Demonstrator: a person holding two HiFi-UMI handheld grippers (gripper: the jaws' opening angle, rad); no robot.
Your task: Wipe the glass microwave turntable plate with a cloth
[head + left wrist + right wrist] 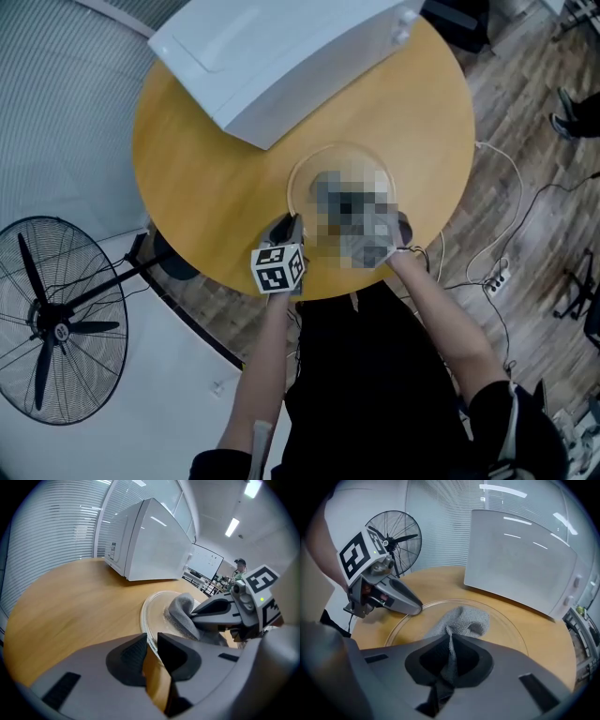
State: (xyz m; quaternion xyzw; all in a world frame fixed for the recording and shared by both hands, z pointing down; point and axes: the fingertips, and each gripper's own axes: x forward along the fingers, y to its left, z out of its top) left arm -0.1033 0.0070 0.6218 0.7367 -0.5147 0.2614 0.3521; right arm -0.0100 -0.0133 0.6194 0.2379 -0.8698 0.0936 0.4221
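One round wooden worktop [202, 178] carries one white microwave [281, 47] at its far side and one glass plate [506, 626] near its near edge. One grey cloth [465, 619] lies bunched in the plate. Of two claws, the left claw [151, 641] is clamped on the plate's left rim and the right claw [449, 641] pinches the cloth. One fan [56, 319] stands on the floor at left.
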